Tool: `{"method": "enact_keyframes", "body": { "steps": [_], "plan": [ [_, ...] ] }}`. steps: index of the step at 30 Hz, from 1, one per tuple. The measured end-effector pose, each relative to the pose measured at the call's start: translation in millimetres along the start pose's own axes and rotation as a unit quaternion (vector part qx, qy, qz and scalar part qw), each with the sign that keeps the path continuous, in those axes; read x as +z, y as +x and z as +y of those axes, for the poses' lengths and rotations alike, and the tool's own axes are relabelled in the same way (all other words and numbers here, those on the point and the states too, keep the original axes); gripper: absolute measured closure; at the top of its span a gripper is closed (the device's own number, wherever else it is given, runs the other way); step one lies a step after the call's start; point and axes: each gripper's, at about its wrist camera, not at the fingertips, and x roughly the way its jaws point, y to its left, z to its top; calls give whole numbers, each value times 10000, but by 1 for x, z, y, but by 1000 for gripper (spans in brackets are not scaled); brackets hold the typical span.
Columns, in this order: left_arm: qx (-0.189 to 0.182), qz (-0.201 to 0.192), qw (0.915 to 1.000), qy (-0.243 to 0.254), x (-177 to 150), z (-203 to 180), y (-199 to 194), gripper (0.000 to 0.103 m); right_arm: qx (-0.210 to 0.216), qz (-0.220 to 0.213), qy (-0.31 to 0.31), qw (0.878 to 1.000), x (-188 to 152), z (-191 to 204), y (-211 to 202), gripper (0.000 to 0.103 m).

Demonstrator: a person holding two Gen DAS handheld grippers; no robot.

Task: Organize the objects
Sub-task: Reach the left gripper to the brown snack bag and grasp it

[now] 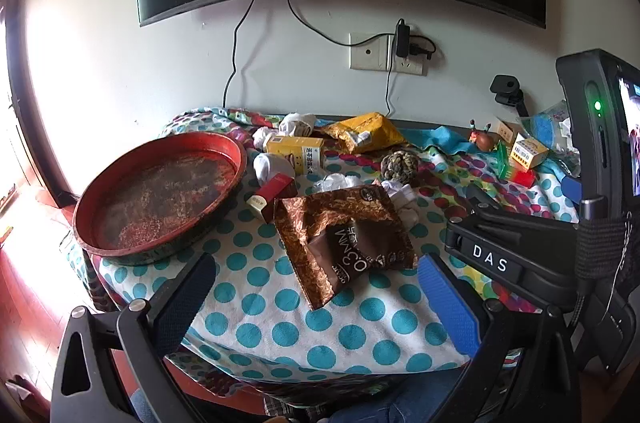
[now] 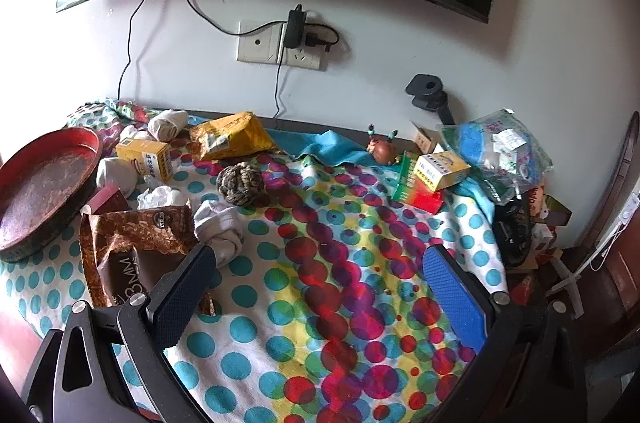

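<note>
Spread wide over the polka-dot cloth [image 1: 280, 319], holding nothing: left gripper [image 1: 316, 307], brown snack bag [image 1: 344, 243] between its fingers. Likewise splayed and empty: right gripper [image 2: 320, 299]. Beside the bag, left: red round tray [image 1: 160, 195]; behind: white socks [image 2: 220, 227], rope ball [image 2: 240, 183], yellow box [image 1: 296, 149].

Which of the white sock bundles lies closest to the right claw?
The white sock bundle beside the brown snack bag, next to the right claw's left finger; the others lie farther back, nearer the red tray.
</note>
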Motion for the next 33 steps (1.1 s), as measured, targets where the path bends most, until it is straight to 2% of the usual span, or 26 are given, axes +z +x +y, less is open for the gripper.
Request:
{"method": "enact_keyframes", "body": {
  "steps": [7,12,17,19,26,30,33],
  "plan": [
    [140,219,9997,-37,-6,10,27,0,-53,-10,-59,10000,-3,4,15,0],
    [163,359,9989,-236,-13,31,54,0,-89,169,-54,9998,-8,2,36,0],
    [-81,150,9994,-301,-15,40,69,0,16,325,41,9995,-17,0,53,0],
    [-16,164,9997,-172,-14,36,76,0,72,324,27,9994,-21,0,57,0],
    [-187,285,9994,-80,-15,26,99,0,283,188,-24,9994,-40,-4,66,0],
    [-396,318,9986,-109,-16,23,106,0,368,244,38,9990,-49,-12,74,0],
    [-709,451,9964,-114,-17,17,113,0,591,398,247,9971,-56,-20,83,0]
  ]
}}
